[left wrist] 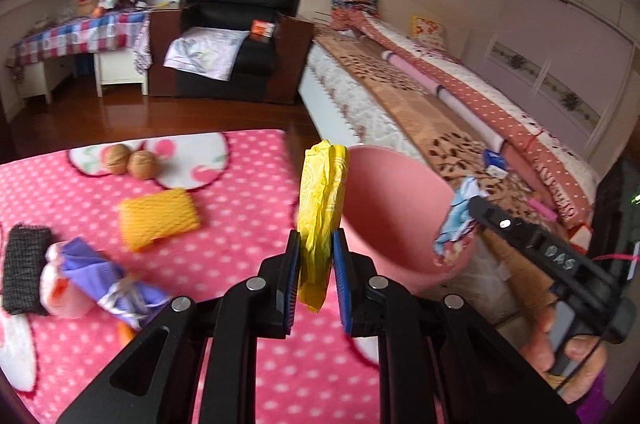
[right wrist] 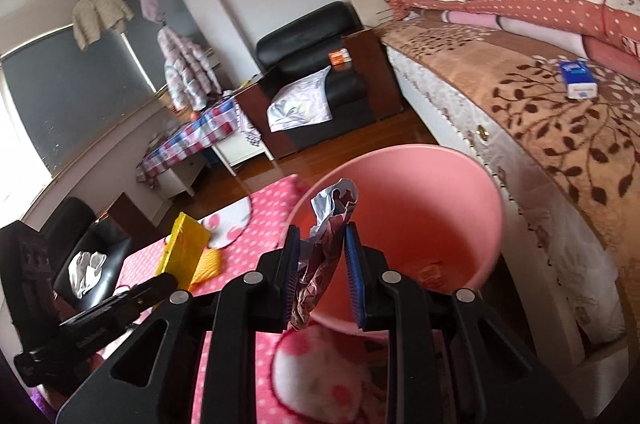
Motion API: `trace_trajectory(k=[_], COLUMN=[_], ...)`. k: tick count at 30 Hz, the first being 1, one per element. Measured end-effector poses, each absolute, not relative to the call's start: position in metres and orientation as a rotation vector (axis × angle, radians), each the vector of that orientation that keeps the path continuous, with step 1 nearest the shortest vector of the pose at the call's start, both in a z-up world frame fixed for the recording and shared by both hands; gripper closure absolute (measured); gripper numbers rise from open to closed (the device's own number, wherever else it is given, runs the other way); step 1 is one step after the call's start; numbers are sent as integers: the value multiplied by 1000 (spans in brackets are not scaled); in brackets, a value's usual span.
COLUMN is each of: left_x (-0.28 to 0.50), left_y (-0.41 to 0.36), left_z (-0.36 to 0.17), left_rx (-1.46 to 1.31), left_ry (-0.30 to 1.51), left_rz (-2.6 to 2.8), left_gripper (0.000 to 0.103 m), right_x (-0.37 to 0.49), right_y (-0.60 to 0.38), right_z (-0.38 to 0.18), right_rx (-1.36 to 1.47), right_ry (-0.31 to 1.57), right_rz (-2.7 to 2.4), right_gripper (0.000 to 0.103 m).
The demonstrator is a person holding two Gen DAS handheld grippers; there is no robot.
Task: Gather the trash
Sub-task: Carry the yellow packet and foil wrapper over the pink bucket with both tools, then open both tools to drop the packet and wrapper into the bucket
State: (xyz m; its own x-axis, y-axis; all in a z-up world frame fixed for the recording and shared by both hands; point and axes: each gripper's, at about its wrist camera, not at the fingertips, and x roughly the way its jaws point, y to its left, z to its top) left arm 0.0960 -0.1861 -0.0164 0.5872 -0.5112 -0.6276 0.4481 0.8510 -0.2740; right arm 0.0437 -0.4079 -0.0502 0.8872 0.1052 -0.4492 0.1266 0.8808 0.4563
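- The pink bin (right wrist: 420,208): its base is hidden behind the right tongs (right wrist: 320,252) in the right wrist view, and its floor holds a blurred scrap too small to tell
- The crumpled wrapper (right wrist: 320,256): its print is unreadable
- The yellow packet (left wrist: 322,208): its lower end is partly hidden between the left tongs (left wrist: 316,260)
- The purple bundle (left wrist: 108,276) is blurred
- The pink dotted worktop (left wrist: 224,160) is cut off at the bottom edge

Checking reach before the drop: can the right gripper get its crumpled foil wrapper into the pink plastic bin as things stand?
Probably yes. The right gripper, shut on the crumpled foil wrapper, points at the open mouth of the pink plastic bin, with nothing between. The bin looks nearly empty.
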Motion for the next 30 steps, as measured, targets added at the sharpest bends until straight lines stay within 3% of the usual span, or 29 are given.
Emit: trace_trajectory(k=[21,27,30], left_x=[128,132,132], left_y=[-290,-295,-294], left_z=[-45,-51,-52], left_rx=[-27,-20,-26], left_ry=[879,887,886], left_rz=[-646,-637,-634], left_gripper=[87,71,65], right_x=[58,61,62], right_y=[-451,-452,-455], right_z=[-86,-90,-93], right_rx=[542,543,566], right_ry=[521,533,547], right_rz=[-88,-97,-98], right_gripper=[80,79,72])
